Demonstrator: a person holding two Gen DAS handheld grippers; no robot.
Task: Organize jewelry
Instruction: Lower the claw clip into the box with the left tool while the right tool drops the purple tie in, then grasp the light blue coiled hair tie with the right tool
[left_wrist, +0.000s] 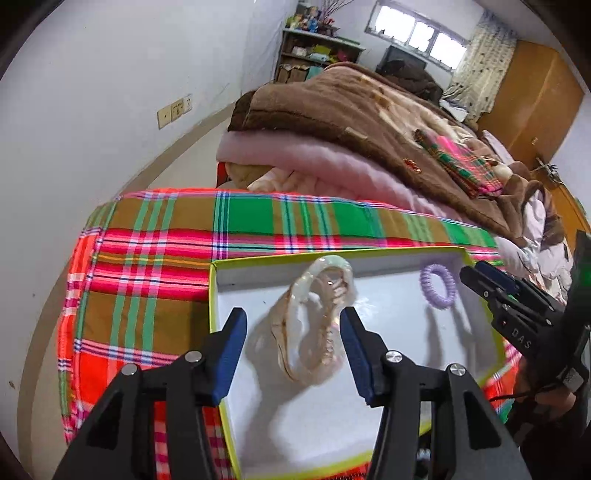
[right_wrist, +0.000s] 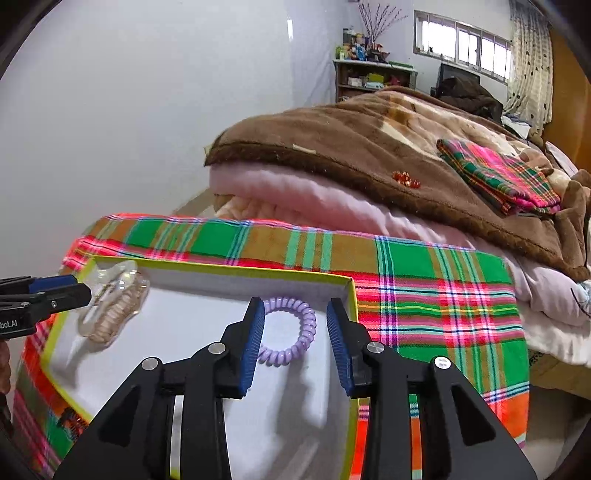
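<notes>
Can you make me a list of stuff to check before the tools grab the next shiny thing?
1. Left tool open, pads off the clear hair claw: ok.
2. Right tool open, pads off the purple coil hair tie: ok.
3. Both pieces lie inside the white box: ok.
4. Red beaded piece waits on the brown blanket, outside the box: not ok.
5. Free room in the box: ok.
6. Other jewelry hiding in the bedding: cannot tell.
</notes>
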